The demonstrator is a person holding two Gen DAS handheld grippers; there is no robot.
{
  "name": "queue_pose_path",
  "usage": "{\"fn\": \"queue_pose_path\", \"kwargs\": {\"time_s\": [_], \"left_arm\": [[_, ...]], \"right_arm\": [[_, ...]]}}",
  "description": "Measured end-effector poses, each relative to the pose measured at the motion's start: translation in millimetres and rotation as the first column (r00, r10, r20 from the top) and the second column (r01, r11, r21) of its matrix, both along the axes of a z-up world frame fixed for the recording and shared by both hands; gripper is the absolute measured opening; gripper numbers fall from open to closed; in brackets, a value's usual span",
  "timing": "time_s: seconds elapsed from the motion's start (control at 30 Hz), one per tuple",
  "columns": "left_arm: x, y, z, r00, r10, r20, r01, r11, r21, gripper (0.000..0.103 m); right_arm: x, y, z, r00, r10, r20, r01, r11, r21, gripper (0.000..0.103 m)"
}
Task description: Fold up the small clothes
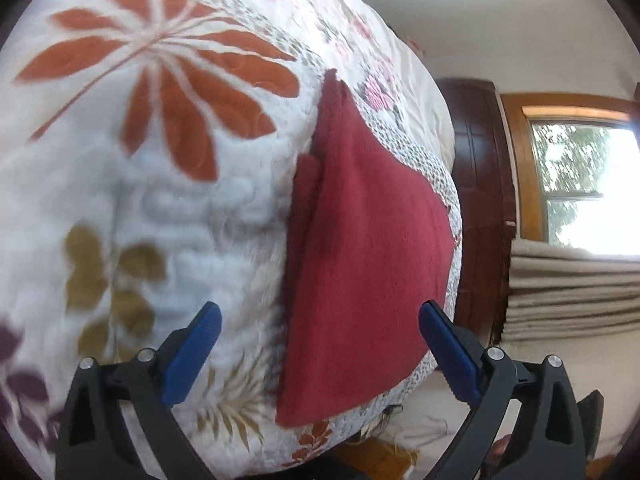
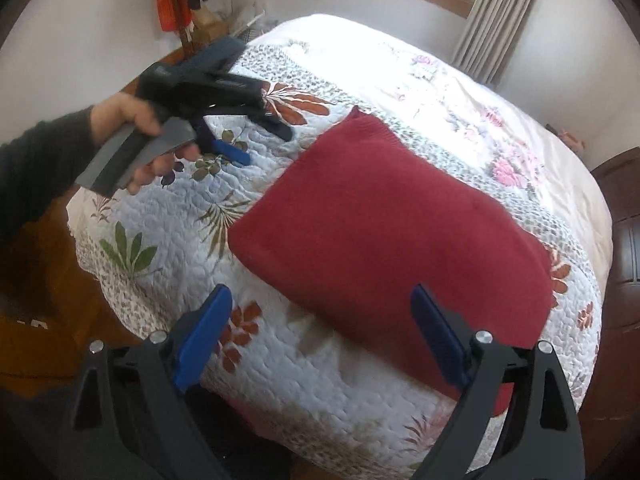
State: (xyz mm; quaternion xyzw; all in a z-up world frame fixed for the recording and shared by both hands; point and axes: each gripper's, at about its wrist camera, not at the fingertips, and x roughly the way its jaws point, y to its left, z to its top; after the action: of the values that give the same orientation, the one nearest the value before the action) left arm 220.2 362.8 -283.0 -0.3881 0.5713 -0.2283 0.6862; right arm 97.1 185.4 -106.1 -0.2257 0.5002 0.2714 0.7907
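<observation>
Lying flat on the floral quilt (image 2: 304,364), near the bed's corner, the red garment (image 2: 384,232) already looked folded into a compact block, layered edges stacked along one side. The left gripper (image 1: 320,352) hung above it with jaws spread wide and empty; the right gripper (image 2: 324,336) likewise gaped wide, holding nothing. A careless pinch at one corner would probably lift only the top layer and undo the fold, and a nudge could slide the garment off the nearby edge. A curtain (image 2: 480,16), window and dark wooden furniture (image 1: 480,200) stood well apart; nothing blocked access.
</observation>
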Motion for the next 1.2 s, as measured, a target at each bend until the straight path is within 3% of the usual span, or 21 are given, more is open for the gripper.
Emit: {"fn": "queue_pose_path", "kwargs": {"time_s": [0.27, 0.4, 0.63, 1.2], "left_arm": [[37, -6, -14, 0.998, -0.070, -0.008, 0.069, 0.994, -0.087, 0.099], [46, -8, -23, 0.997, -0.074, -0.032, 0.069, 0.990, -0.121, 0.099], [56, -9, -26, 0.995, -0.097, -0.040, 0.089, 0.984, -0.154, 0.099], [75, -23, -32, 0.990, -0.138, -0.033, 0.127, 0.965, -0.228, 0.099]], "right_arm": [[17, 37, -31, 0.999, -0.036, -0.040, 0.034, 0.998, -0.050, 0.090], [23, 41, -50, 0.989, -0.082, -0.126, 0.075, 0.995, -0.058, 0.090], [25, 57, -58, 0.987, -0.056, -0.154, 0.043, 0.995, -0.089, 0.090], [43, 68, -87, 0.972, -0.040, -0.231, 0.029, 0.998, -0.051, 0.090]]}}
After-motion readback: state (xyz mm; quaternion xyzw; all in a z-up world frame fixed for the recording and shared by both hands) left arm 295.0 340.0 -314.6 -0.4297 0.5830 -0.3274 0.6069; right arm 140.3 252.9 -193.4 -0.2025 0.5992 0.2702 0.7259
